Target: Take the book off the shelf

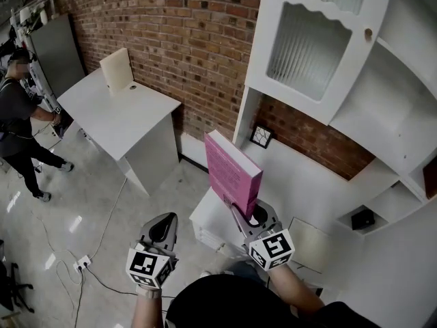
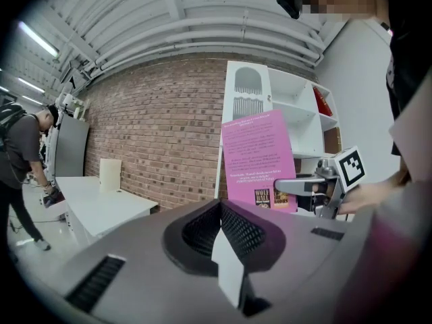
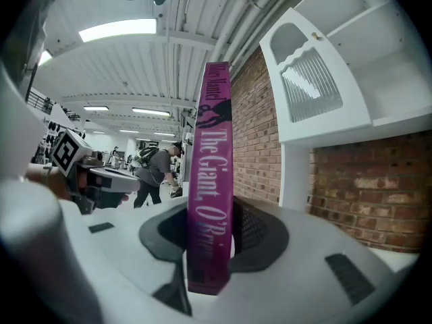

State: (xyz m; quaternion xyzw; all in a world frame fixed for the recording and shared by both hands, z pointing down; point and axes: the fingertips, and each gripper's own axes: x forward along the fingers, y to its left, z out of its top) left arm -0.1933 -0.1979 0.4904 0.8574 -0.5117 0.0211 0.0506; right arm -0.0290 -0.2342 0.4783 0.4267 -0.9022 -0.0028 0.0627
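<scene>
Right tool (image 1: 251, 216) clamps the pink book (image 1: 232, 173) by its lower edge, holding it upright at centre frame, clear of the white shelf (image 1: 382, 108) at right. Left tool (image 1: 161, 228), lower left, is closed and empty. Removal looks done. Next probably comes carrying the book somewhere to set down without letting it tip. Shelf compartments look mostly bare, except a small dark box (image 1: 362, 219) low right.

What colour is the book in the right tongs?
The book is magenta pink with pale spine lettering; clearest in the right gripper view.
</scene>
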